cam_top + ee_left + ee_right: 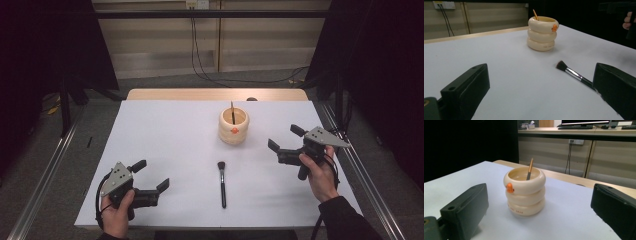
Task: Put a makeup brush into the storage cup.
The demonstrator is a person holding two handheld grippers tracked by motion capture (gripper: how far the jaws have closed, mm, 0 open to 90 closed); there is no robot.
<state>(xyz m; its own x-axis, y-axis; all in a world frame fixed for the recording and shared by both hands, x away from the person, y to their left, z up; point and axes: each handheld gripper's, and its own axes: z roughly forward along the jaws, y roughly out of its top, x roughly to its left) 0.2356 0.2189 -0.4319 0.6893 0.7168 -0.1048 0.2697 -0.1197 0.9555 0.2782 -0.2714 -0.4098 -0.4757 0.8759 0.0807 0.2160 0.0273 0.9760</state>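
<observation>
Left gripper (pixel 154 176) spread wide, holding nothing, at the table's near left. Right gripper (pixel 285 138) likewise spread and empty, at the right. Black-handled makeup brush (pixel 222 183) flat on the white table (pixel 150 140) between them, nearer the left one. Cream ring-stacked ceramic cup (pixel 233 126) farther off, a thin stick (pixel 232 111) inside.

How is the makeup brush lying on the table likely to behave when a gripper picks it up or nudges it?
The brush looks thin and stiff, so it probably lifts without bending. Its round handle may roll if nudged sideways. The shiny metal collar could be slippery.
</observation>
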